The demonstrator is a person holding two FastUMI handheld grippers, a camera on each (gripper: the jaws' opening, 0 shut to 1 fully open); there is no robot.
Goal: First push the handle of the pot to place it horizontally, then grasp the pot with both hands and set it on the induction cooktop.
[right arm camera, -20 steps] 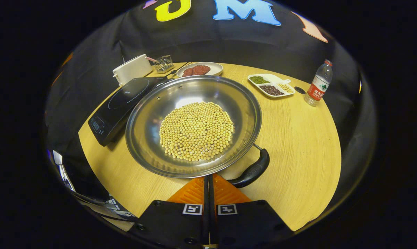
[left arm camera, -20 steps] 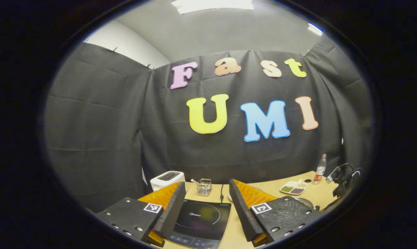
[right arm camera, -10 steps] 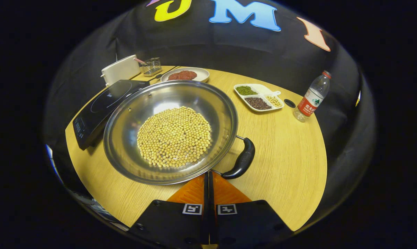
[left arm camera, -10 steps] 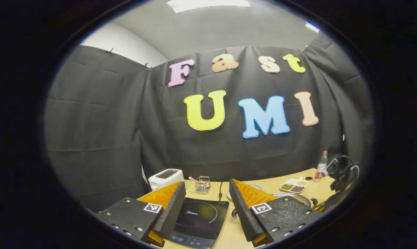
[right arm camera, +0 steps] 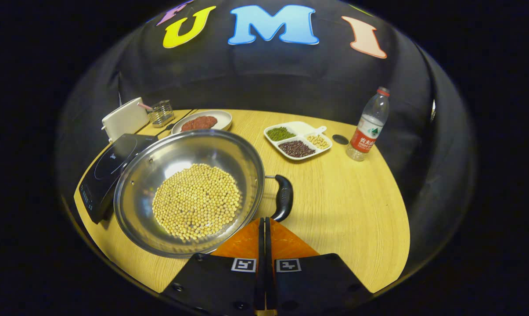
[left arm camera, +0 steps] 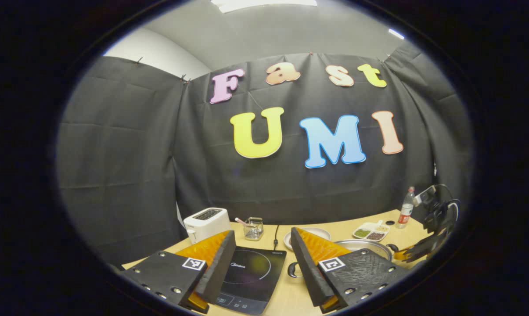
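Pot handle (right arm camera: 283,197) just beyond right gripper (right arm camera: 264,224) fingers pressed together, left gripper (left arm camera: 260,259) fingers apart

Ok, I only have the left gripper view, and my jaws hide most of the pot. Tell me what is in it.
Observer: In the right gripper view the pot holds a heap of pale yellow beans.
Operator: Give me the black handle's position.
Observer: The handle is on the pot's right side in that view. Its lower end is close beside the tips of the right gripper, whose jaws are shut. I cannot tell if they touch.
Operator: Now place the pot against the cooktop.
Observer: The pot sits on the table, right of the induction cooktop, and its rim overlaps the cooktop's edge in the picture.
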